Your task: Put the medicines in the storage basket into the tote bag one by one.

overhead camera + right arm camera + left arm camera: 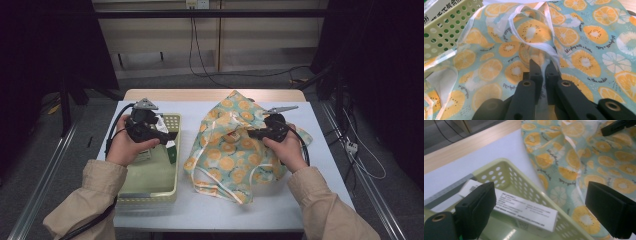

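Orange-print bag point(235, 145) clamped in right claw point(543, 65); left claw point(536, 212) apart over basket point(172, 122), box point(524, 211).

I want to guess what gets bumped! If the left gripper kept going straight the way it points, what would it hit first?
Probably the white box lying in the green basket, between the open left gripper jaws. Beyond it comes the orange-print bag. Depth is hard to judge.

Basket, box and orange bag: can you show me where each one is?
basket point(150, 190), high view, on its bare floor near the front rim.
box point(524, 211), left gripper view, on its printed white side.
bag point(225, 160), high view, on the orange-patterned cloth in the middle.
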The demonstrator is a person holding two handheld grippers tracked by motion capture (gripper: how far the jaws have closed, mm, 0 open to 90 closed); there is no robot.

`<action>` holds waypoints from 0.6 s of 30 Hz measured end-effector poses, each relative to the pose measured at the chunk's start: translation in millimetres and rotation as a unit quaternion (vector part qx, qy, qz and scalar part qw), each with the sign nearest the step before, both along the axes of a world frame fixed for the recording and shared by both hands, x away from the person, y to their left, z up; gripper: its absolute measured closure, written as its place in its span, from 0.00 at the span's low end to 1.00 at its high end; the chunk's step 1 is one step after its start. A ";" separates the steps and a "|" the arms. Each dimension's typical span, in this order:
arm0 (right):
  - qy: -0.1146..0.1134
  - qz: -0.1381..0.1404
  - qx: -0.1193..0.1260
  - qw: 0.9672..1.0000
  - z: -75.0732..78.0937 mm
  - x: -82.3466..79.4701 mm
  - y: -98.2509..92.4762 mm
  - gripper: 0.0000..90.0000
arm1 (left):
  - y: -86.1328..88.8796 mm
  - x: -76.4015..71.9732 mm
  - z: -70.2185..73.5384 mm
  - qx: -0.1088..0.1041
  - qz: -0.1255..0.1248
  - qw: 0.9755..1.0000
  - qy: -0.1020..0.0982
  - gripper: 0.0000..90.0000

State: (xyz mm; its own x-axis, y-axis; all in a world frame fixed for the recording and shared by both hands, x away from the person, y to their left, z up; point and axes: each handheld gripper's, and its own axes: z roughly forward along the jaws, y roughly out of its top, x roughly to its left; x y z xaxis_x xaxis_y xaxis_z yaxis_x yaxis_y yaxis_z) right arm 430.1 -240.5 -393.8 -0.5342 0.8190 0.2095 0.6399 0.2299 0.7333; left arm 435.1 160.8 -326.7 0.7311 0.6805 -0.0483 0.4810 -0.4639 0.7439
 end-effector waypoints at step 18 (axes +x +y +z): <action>0.000 -0.001 0.001 1.000 -1.6 0.4 -0.9 0.98 | 36.1 4.5 -15.5 -0.002 0.042 0.999 0.017 0.11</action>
State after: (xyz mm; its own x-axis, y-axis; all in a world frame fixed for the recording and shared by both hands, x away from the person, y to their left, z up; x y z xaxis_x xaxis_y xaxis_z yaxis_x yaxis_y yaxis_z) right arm 430.5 -241.4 -395.4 -0.5329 0.8194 0.2110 0.6406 0.2278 0.7333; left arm 439.5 196.9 -342.2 0.6688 0.7397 -0.0741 0.5430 -0.4180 0.7283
